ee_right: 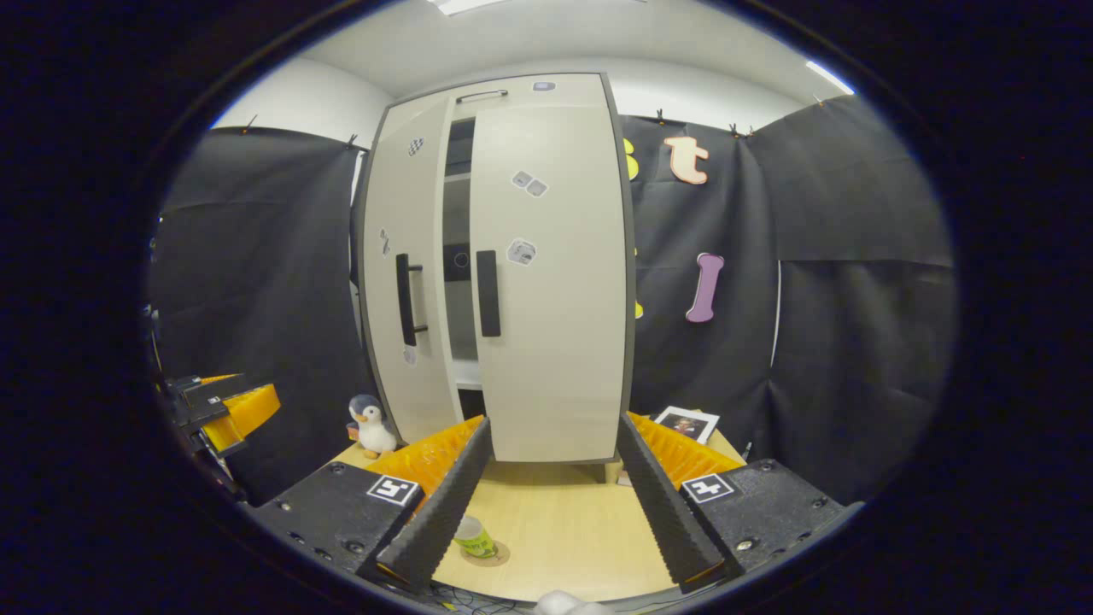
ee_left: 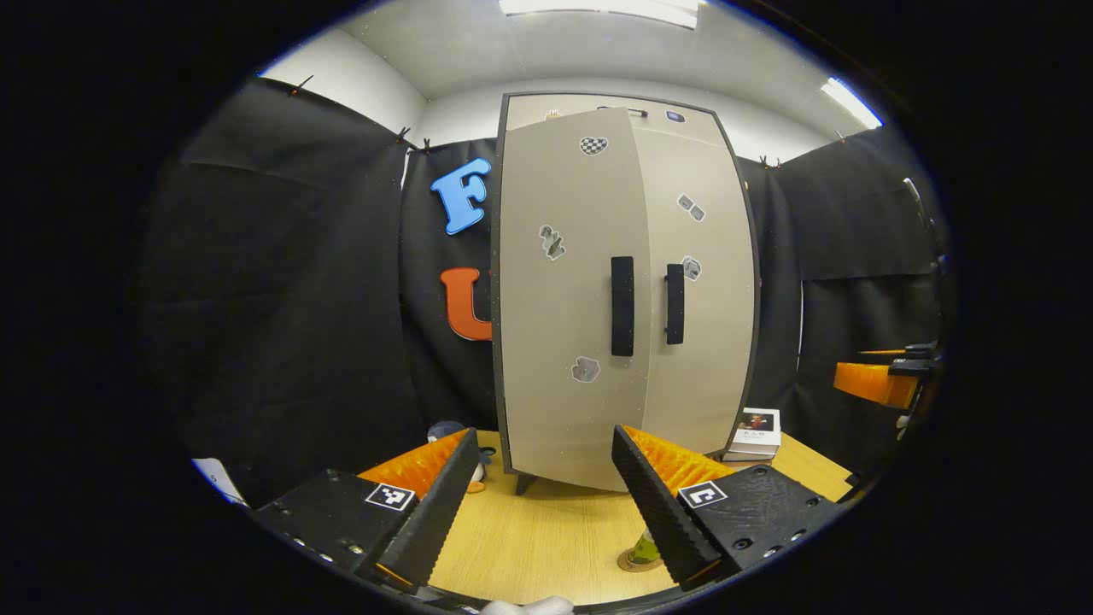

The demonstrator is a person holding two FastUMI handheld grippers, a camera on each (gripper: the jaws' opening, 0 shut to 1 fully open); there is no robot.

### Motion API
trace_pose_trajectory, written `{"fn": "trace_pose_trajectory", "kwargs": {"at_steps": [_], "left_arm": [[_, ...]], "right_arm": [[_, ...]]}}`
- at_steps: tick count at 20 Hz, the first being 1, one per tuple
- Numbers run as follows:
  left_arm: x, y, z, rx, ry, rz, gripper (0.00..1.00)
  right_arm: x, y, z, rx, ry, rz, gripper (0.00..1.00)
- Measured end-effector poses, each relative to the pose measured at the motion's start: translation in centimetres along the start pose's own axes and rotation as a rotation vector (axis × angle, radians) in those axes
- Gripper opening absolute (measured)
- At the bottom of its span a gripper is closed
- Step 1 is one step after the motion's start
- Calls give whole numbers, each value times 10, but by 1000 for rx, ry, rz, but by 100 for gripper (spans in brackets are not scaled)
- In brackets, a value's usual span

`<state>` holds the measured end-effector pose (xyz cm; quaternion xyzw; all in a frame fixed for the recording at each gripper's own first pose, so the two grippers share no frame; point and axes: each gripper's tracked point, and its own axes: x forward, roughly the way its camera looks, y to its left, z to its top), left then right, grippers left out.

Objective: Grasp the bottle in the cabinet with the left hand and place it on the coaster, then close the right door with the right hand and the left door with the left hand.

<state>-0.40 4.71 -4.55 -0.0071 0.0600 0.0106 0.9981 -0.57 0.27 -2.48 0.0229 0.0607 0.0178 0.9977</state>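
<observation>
A small green bottle (ee_right: 475, 537) stands on a round cork coaster (ee_right: 487, 555) on the pale wooden desk (ee_right: 564, 530). The tall beige cabinet's right door (ee_right: 551, 273) looks shut; its left door (ee_right: 401, 282) stands ajar, apparently next for the left claw (ee_left: 542, 504). Both the left and right claw (ee_right: 551, 504) are released, empty.

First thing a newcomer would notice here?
The tall beige cabinet at the table's back, its left door still ajar and its right door nearly flush. Then the green bottle on its coaster on the table in front, and the toy penguin left of the cabinet.
</observation>
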Motion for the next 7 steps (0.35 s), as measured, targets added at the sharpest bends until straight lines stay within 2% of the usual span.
{"fn": "trace_pose_trajectory", "kwargs": {"at_steps": [7], "left_arm": [[-3, -5, 0, 10, -22, 0, 96]], "right_arm": [[-4, 14, -10, -16, 8, 19, 97]]}}
